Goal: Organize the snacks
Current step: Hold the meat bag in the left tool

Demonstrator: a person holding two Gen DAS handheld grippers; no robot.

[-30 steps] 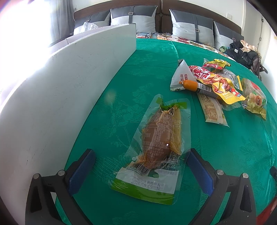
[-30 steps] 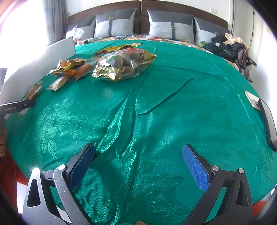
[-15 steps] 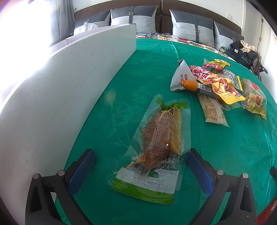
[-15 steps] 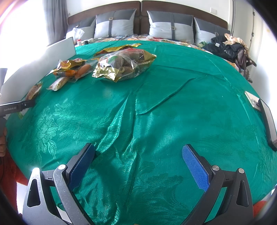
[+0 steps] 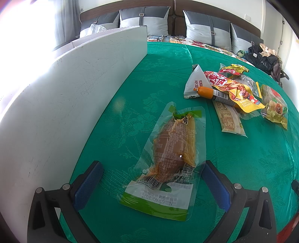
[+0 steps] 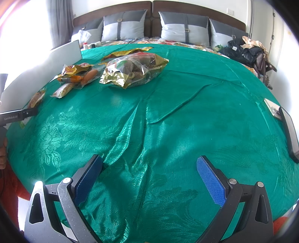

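Clear plastic snack pouch (image 5: pixel 166 160) lies lower centre on the green cloth (image 5: pixel 243 158), between the left gripper (image 5: pixel 149 185)'s wide-open jaws, its long axis pointing away up-frame. Right gripper (image 6: pixel 149 179), also open, hovers over bare cloth, farther off.

A bed (image 6: pixel 186 112) under green cloth meets grey pillows (image 6: pixel 184 28) and a dark headboard (image 6: pixel 196 9) (window glare at left).

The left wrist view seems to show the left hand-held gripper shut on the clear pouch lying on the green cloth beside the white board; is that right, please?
Not quite. In the left wrist view the left hand-held gripper is open, its blue pads on either side of the clear pouch, not shut on it. The pouch does lie flat on the green cloth beside the white board.
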